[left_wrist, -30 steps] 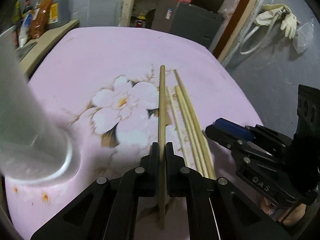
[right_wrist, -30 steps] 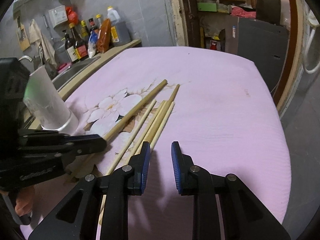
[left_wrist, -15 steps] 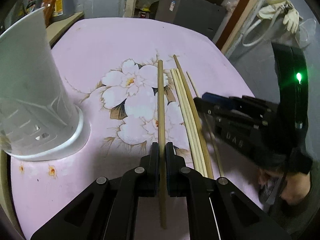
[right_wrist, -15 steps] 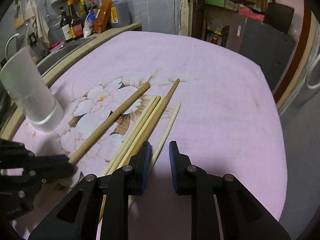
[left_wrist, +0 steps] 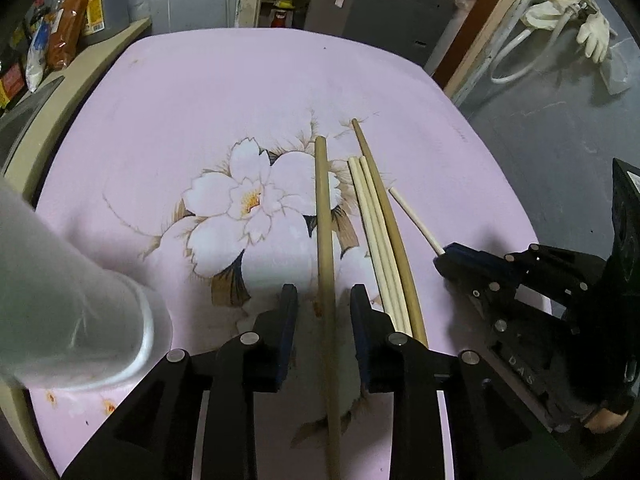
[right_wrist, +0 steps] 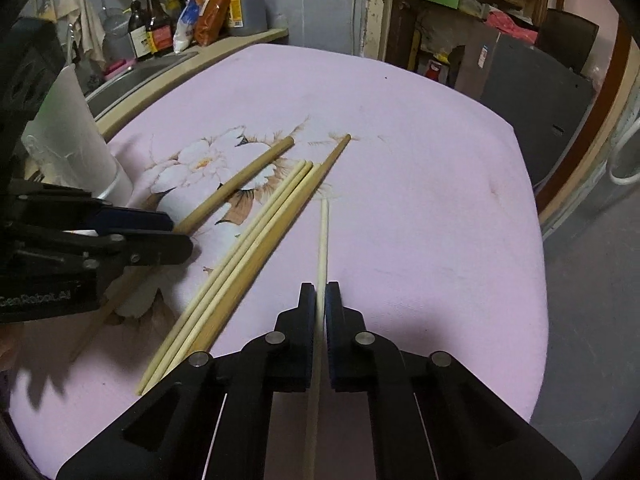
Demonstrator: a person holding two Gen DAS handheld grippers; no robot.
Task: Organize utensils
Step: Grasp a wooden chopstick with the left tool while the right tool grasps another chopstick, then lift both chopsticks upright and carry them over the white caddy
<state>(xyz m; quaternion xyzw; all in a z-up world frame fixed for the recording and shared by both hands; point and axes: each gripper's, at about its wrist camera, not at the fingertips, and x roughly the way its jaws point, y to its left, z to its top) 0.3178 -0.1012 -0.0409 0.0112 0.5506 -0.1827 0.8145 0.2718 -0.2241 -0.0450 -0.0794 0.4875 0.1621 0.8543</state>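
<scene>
Right gripper clamps thin pale chopstick near its butt, light, stiff, slippery; left gripper jaws opening around thick stick, unpressed.

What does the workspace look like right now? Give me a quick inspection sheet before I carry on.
Surface: pink floral tablecloth, small stains.
Job's things: thick chopstick lying between left jaws; thin pale chopstick in right grip; bundle of chopsticks lying side by side; white holder cup upright at the cloth's edge.
Clutter: nothing seen on the cloth.
Grippers: left gripper opening, pads off the stick; right gripper shut on the thin chopstick.
Cables: white hose off-table.
Surroundings: sauce bottles, gloves, shelves.
</scene>
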